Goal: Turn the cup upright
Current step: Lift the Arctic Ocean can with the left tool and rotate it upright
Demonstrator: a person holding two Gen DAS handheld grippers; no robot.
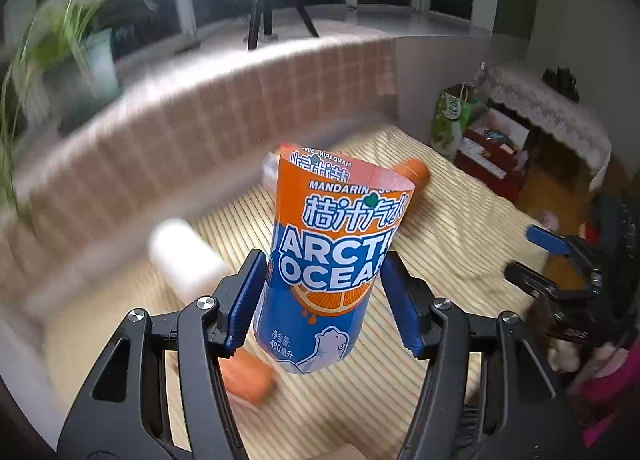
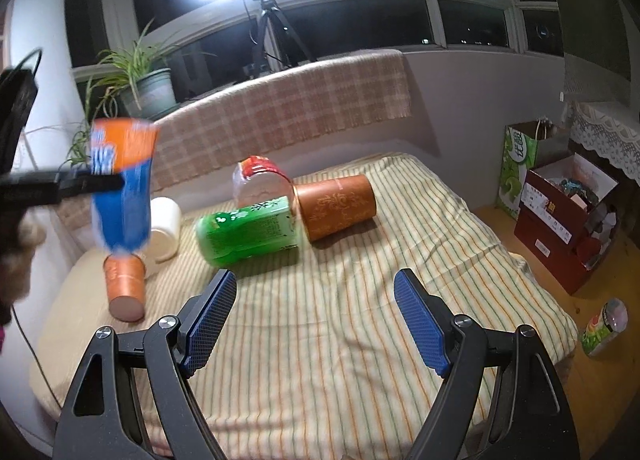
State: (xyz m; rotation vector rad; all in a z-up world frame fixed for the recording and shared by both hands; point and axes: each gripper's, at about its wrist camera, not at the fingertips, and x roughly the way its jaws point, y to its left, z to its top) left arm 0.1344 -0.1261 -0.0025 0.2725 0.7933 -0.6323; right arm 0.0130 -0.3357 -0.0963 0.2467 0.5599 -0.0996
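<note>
My left gripper [image 1: 324,300] is shut on an orange and blue Arctic Ocean cup [image 1: 332,260], open mouth up, held above the striped bed. The same cup [image 2: 120,184] shows blurred at the left of the right wrist view, above a small orange cup [image 2: 125,286] that stands upside down. My right gripper [image 2: 316,320] is open and empty above the bed's front. A green cup [image 2: 248,230] and a larger orange cup [image 2: 338,206] lie on their sides mid-bed. A white cup [image 2: 164,228] lies near the backrest.
A clear cup with a red label [image 2: 260,176] sits behind the green one. A plaid-covered backrest [image 2: 280,116] runs along the far side. A plant [image 2: 140,80] and a tripod with ring light [image 2: 268,40] stand on the sill. Boxes [image 2: 568,220] stand on the floor at right.
</note>
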